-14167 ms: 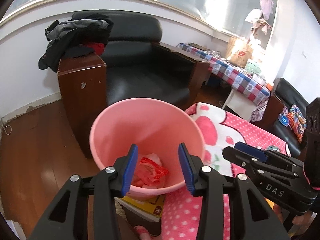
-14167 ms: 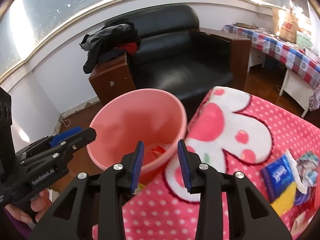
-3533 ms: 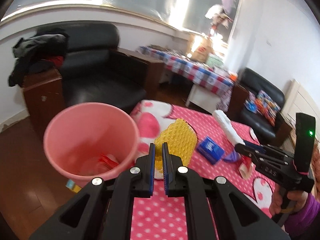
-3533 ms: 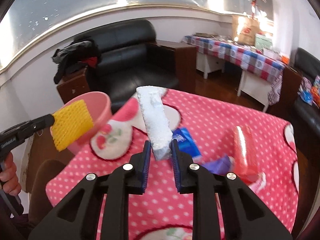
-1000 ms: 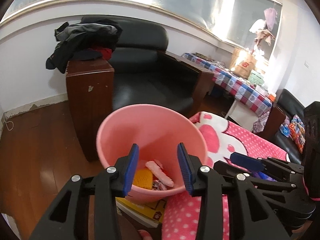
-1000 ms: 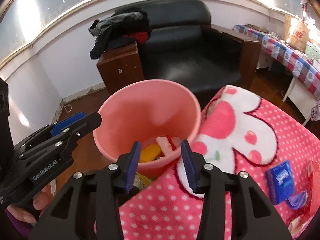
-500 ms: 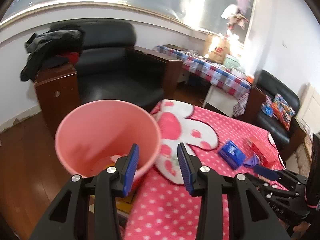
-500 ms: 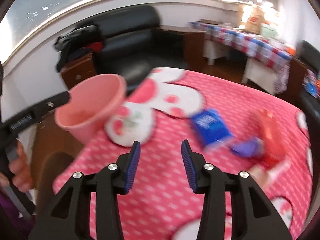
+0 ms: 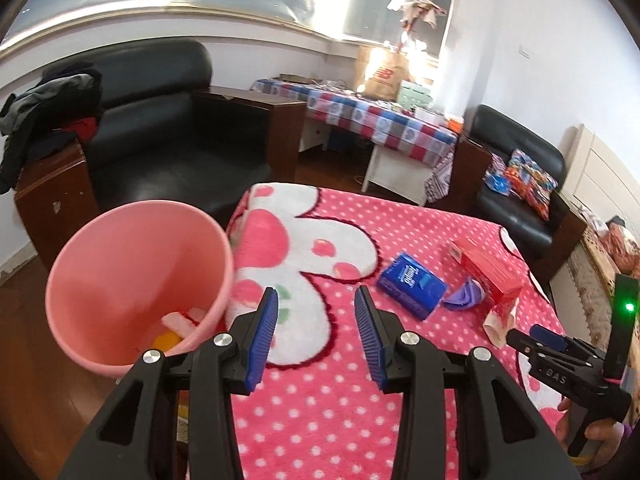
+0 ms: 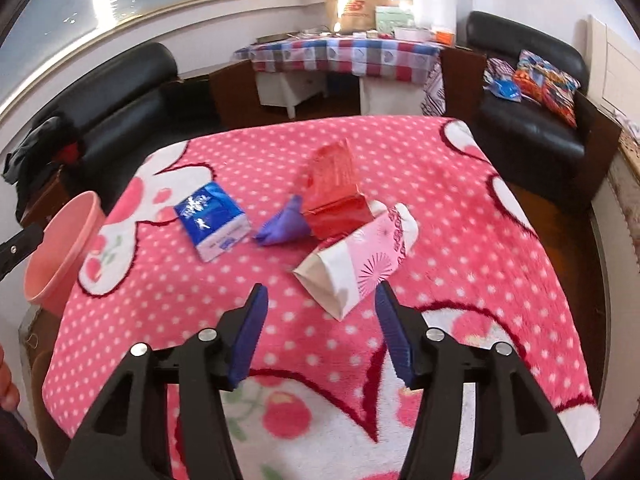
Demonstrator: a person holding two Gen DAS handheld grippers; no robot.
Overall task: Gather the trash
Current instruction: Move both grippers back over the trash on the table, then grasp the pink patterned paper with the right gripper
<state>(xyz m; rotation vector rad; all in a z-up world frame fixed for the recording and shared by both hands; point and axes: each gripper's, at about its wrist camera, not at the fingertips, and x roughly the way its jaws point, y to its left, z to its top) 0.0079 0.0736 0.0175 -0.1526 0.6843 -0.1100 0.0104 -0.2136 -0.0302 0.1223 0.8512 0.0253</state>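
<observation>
A pink bin point(image 9: 132, 276) stands at the left edge of the pink dotted blanket point(image 9: 320, 400) with yellow and pink trash inside; it also shows in the right wrist view point(image 10: 60, 256). On the blanket lie a blue tissue pack point(image 10: 212, 226), a purple wrapper point(image 10: 284, 226), a red box point(image 10: 336, 192) and a pink-white paper bag point(image 10: 356, 260). My left gripper point(image 9: 316, 332) is open and empty, beside the bin. My right gripper point(image 10: 320, 328) is open and empty, just short of the paper bag.
A black armchair point(image 9: 160, 120) with a wooden side cabinet point(image 9: 48, 200) and clothes stands behind the bin. A checkered table point(image 10: 340, 56) and a second black sofa point(image 10: 532, 92) with cushions lie beyond the blanket. The right gripper also shows in the left wrist view point(image 9: 560, 360).
Both grippers have swung away from the bin toward the blanket. The right gripper now faces the paper bag and red box. Both stay open and empty.
</observation>
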